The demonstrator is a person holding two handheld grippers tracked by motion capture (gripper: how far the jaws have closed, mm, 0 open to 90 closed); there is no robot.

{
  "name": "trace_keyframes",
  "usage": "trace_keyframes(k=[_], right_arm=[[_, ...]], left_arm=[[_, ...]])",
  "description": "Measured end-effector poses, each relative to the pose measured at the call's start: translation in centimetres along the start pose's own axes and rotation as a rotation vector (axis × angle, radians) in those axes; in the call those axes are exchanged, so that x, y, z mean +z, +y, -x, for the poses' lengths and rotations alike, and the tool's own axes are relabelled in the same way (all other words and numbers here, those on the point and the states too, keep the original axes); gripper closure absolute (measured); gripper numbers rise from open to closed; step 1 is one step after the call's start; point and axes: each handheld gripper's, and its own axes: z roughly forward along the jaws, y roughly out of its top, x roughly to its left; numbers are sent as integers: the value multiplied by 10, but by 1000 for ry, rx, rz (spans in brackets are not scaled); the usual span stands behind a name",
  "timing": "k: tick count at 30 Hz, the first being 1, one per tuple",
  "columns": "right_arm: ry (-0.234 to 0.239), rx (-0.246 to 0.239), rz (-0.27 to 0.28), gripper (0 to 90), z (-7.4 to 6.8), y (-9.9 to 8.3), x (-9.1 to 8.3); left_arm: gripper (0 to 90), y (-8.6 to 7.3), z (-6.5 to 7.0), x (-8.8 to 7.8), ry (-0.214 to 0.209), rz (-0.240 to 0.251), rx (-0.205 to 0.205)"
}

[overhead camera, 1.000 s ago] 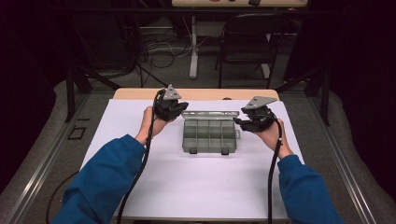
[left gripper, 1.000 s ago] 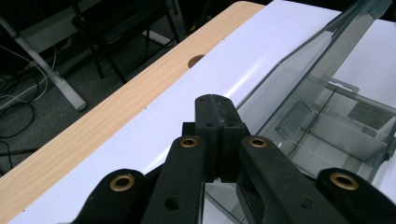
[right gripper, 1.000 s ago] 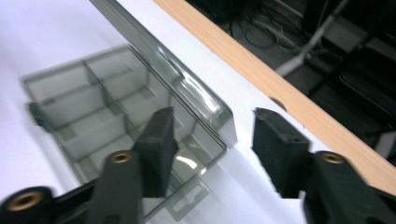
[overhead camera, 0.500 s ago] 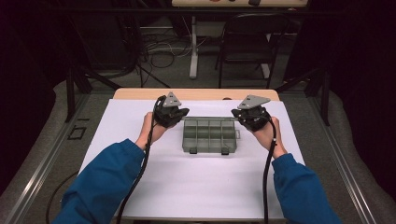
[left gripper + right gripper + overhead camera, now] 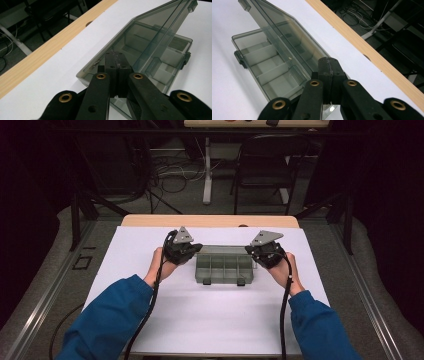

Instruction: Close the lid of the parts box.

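Note:
A smoky translucent compartment box [image 5: 224, 269] sits mid-table, its hinged lid [image 5: 224, 250] raised at a slant over the empty tray. My left gripper [image 5: 192, 251] is at the box's back left corner and my right gripper [image 5: 252, 252] at its back right corner. In the left gripper view the left gripper [image 5: 116, 53] is shut pad to pad, its tips against the outer face of the lid [image 5: 150, 32] near the hinge. The right gripper [image 5: 328, 60] is shut the same way behind the lid [image 5: 287, 37]. Nothing shows between either pair of pads. I cannot tell whether the tips touch the lid.
The box stands on a white table cover [image 5: 215, 320], with a bare wooden strip [image 5: 210, 220] along the far edge. Two dark latches [image 5: 206, 281] hang on the box's near side. A chair [image 5: 265, 165] and floor cables lie beyond the table.
Both hands have drawn inward toward the back corners of the box and sunk a little. The right gripper now sits closer to the lid's end.

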Motion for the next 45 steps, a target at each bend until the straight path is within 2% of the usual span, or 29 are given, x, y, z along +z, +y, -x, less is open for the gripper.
trace_keyframes(k=[8,19,20,21,29,45], right_arm=[[6,5,-16,900,-4,-7,3],[22,-9,-41,900,-11,-19,3],[26,-6,-23,900,-13,-20,4],[28,-14,-40,900,-13,-20,3],[35,-24,-49,900,-20,-25,6],[52,-26,-75,900,-27,-38,10]], left_arm=[[900,-5,5,1,-25,-14,6],[900,-15,13,2,-37,-22,12],[900,-16,13,3,-36,-23,10],[900,-17,13,3,-36,-25,15],[900,-27,16,6,-40,-44,8],[900,-35,21,10,-52,-60,2]])
